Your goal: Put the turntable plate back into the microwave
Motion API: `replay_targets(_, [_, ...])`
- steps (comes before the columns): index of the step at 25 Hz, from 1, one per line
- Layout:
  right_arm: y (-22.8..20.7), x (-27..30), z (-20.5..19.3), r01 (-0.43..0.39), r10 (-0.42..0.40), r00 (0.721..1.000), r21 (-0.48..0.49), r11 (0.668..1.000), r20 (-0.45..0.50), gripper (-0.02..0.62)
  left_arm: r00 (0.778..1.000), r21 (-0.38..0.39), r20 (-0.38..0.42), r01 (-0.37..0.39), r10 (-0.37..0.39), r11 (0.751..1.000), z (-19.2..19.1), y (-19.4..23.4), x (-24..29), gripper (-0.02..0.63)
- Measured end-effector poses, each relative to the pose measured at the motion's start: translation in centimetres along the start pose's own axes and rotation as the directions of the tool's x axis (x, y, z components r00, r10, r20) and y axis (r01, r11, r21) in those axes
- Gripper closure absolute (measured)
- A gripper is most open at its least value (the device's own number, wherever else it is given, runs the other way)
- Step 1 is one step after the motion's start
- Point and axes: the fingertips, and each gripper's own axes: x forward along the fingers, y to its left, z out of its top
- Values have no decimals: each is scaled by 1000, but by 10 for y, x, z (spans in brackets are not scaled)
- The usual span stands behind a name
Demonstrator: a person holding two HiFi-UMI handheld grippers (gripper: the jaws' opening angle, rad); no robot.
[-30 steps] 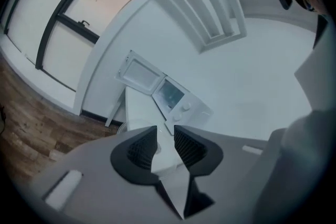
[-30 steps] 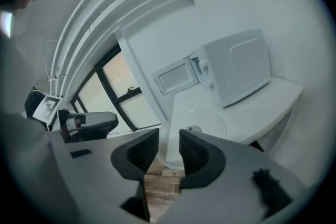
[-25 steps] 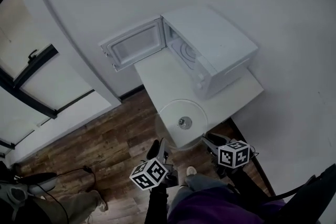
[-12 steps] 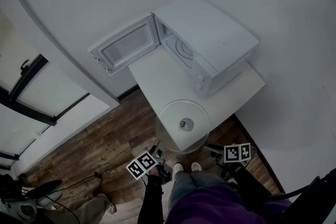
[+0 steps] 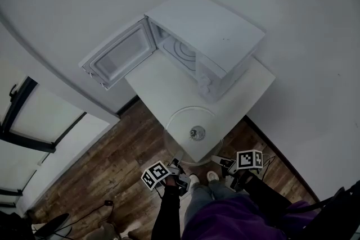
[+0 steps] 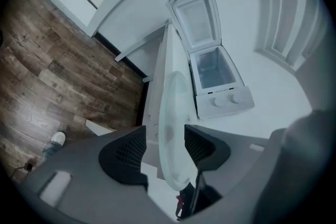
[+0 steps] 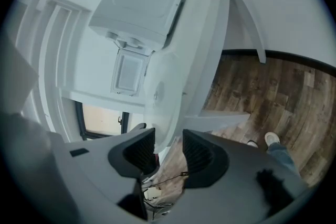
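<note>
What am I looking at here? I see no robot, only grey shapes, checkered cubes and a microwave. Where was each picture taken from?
There is no robot: a person holds a two-fingered hand tool, a gripper, in each hand. The wide picture comes from a camera on the person's head, looking down. It shows a white table carrying a microwave with its door open, and a round glass turntable plate lying at the table's near edge. The other two pictures come from cameras riding on the left gripper and the right gripper. Each shows that tool's dark fingers apart, with the plate's rim between them, not clamped. The checkered cubes are parts of the grippers.
</note>
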Motion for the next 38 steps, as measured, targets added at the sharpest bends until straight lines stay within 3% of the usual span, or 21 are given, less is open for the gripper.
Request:
replay_targets(6, [3,8,-6,-17,17,1000,27,999,20,433,998,37,-60,38,-35,999,-16,-6,11,404])
replay_targets(10, [2,12,-5,-14,13,999,36,999,42,435,997,41,-33,71,-70,997,-16,-13,13,473])
replay_targets(12, [1,12,-4,0,-2,998,45,999,55,485,997,52,-13,73,-73,996,-15,-16,12,495])
replay_targets(13, [0,12,-3,9,-11,998,47,999,62,522,997,43,-8,73,-73,996,-16,-17,12,497])
replay_targets(17, [-1,9,-1,3,-7,998,54,999,67,530,997,-30,-14,77,-77,997,-19,-16,13,511])
replay_targets(22, [3,9,-2,-29,22,997,93,995,69,537,996,-14,-4,84,-84,996,-16,-19,9,525])
replay_targets(26, [2,1,7,-18,8,995,99,995,100,541,992,-67,13,124,-123,990,-23,-26,11,540])
replay_targets(38, [47,-13,22,-72,69,982,16,997,174,535,947,-139,150,304,-283,942,-7,-61,-4,571])
